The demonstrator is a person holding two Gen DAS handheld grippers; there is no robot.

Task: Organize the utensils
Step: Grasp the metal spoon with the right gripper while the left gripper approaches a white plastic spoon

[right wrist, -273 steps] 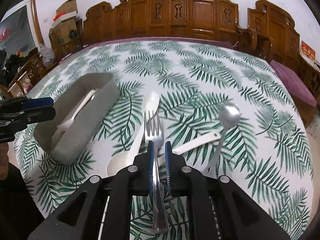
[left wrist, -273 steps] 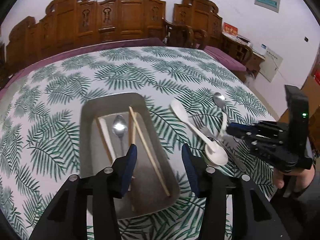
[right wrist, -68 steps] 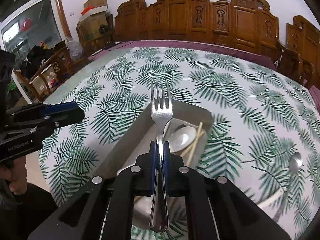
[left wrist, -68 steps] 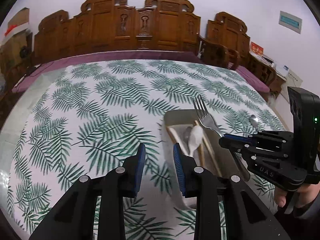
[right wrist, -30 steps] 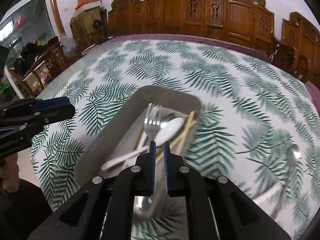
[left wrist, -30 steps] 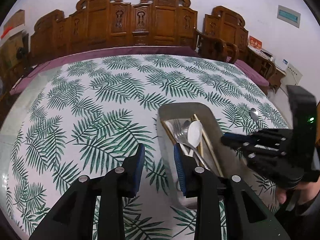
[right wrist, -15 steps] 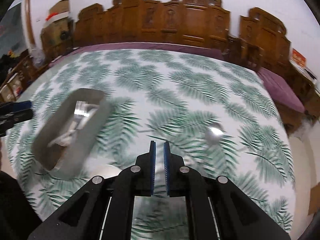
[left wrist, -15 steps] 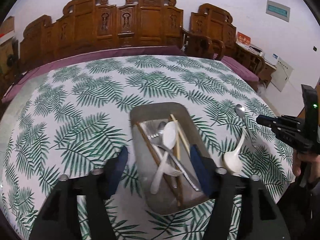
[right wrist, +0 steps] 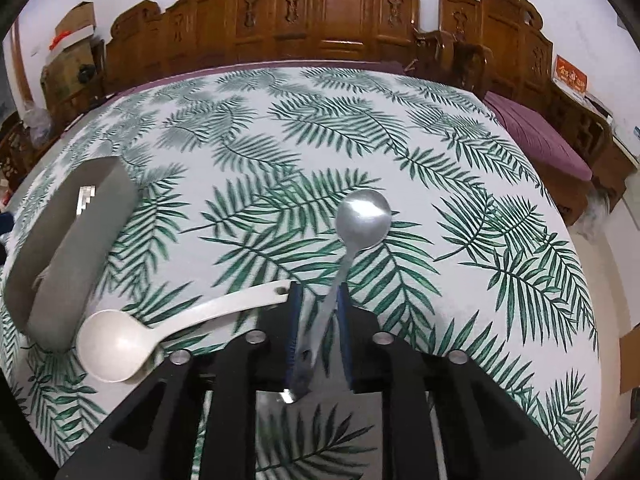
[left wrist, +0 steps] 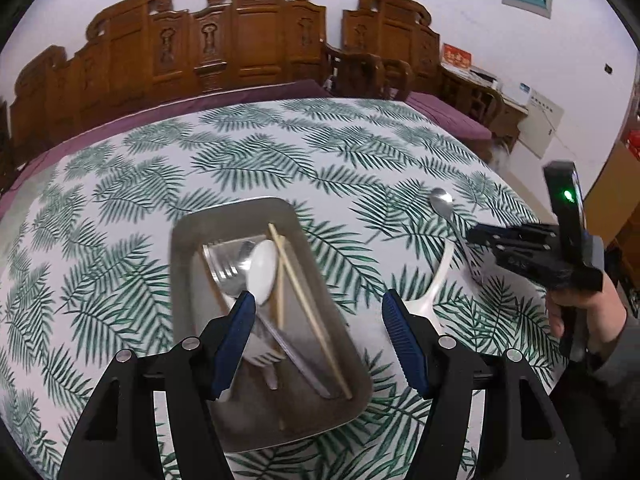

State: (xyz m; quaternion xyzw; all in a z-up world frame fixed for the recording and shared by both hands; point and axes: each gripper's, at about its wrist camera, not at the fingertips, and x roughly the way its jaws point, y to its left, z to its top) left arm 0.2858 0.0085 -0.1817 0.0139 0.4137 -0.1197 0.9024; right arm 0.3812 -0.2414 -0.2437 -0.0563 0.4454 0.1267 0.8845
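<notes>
A metal tray [left wrist: 179,272] on the leaf-print tablecloth holds a fork [left wrist: 224,276], a white spoon [left wrist: 262,270] and chopsticks [left wrist: 304,300]. My left gripper [left wrist: 317,312] hangs open over the tray's near half with nothing between its fingers. To the right, a metal spoon [right wrist: 363,218] and a white ladle-shaped spoon [right wrist: 116,344] lie on the cloth. My right gripper [right wrist: 319,296] stands over the metal spoon's handle. Its jaws are opening, and the handle lies loose between them. The left wrist view shows the same right gripper [left wrist: 476,254] at the metal spoon [left wrist: 441,200], beside the white spoon [left wrist: 436,280].
Carved wooden chairs [left wrist: 248,40] line the far side of the round table. A hand [left wrist: 576,312] holds the right gripper past the table's right edge. In the right wrist view the tray [right wrist: 68,248] sits far left, with boxes [right wrist: 72,32] beyond it.
The right gripper left the fork in the tray, swung right to the metal spoon, and its jaws parted. The left gripper widened and moved over the tray.
</notes>
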